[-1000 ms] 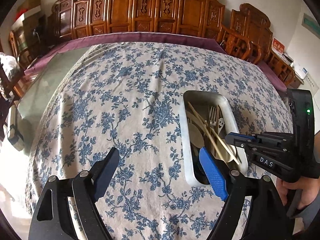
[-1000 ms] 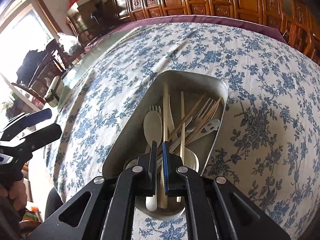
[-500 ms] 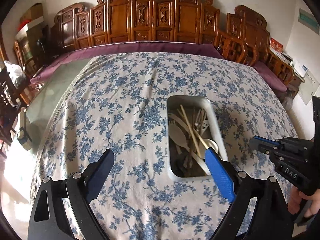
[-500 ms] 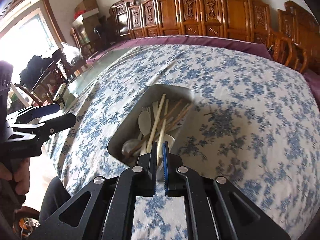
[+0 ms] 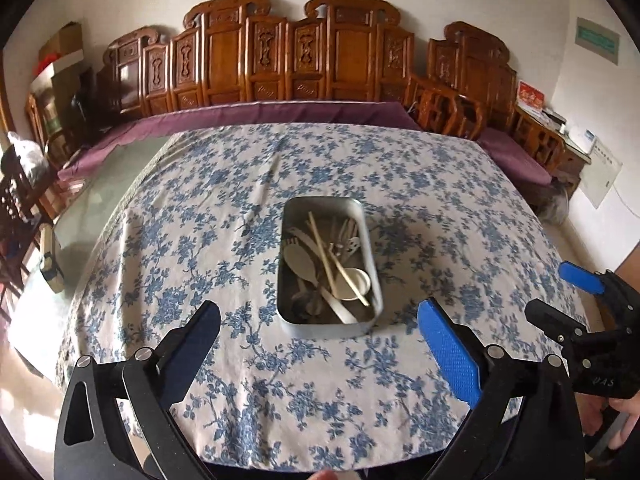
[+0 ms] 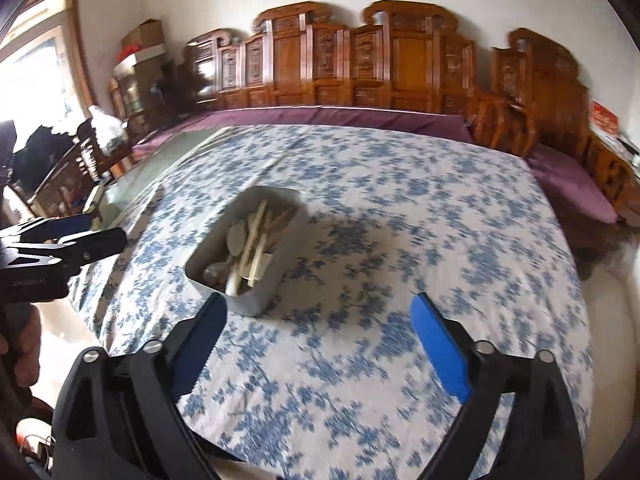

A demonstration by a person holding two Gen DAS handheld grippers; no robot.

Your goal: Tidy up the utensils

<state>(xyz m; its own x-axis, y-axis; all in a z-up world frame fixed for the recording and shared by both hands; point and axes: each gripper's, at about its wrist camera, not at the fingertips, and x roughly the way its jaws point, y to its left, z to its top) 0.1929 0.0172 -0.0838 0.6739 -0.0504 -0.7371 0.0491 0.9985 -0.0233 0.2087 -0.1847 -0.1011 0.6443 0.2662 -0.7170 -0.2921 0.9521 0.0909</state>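
A metal tray (image 5: 328, 326) sits mid-table on the blue floral cloth. It holds pale spoons (image 5: 300, 261), wooden chopsticks (image 5: 323, 251) and forks in a loose pile. My left gripper (image 5: 320, 311) hangs above the near table edge, short of the tray, its jaws opening wide with nothing between them. To its right, my right gripper (image 5: 552, 292) is held by a hand. In the blurred right wrist view the tray (image 6: 250, 305) lies ahead to the left. The right gripper (image 6: 319, 305) is opening wide over bare cloth, holding nothing. The left gripper (image 6: 103, 229) shows at the left edge.
The floral tablecloth (image 5: 200, 208) covers most of the table, with bare glass (image 5: 100, 208) at the left and a purple border (image 5: 260, 114) at the back. Carved wooden chairs (image 5: 280, 60) line the far wall. A person's hand (image 5: 618, 412) grips the right tool.
Both grippers have drawn back and up from the tray, which now looks smaller. The right gripper's jaws went from shut to wide open. The left jaws spread a little wider.
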